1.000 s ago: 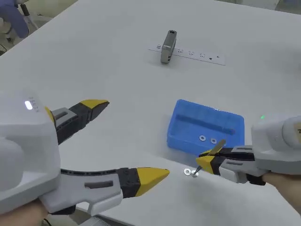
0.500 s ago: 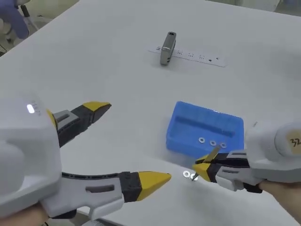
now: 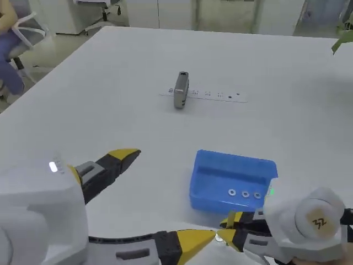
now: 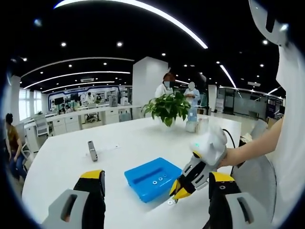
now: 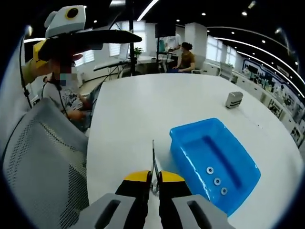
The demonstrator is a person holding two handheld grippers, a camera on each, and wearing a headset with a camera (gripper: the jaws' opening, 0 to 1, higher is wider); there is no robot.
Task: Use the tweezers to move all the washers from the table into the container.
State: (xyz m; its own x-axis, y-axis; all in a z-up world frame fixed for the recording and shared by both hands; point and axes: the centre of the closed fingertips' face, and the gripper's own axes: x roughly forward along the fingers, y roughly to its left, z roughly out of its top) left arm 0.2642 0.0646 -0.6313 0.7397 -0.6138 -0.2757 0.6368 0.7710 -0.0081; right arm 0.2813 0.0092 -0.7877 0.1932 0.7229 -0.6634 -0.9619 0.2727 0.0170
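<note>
Left gripper (image 3: 171,194) hangs over the table (image 3: 110,99), jaws spread wide, nothing in them. A grey block (image 3: 181,89) sits well behind. The blue container (image 3: 207,200) holds three washers (image 3: 245,194) in a row. Right gripper (image 5: 155,177) is just in front of it, jaws clenched on the tweezers (image 5: 154,157). One loose washer (image 4: 170,202) lies on the table by their tip.

Open-plan office: white table (image 3: 110,83), potted plant (image 4: 167,107), mesh chair (image 5: 43,157), ceiling light strips (image 4: 143,9); perhaps desks (image 4: 90,114) behind.
</note>
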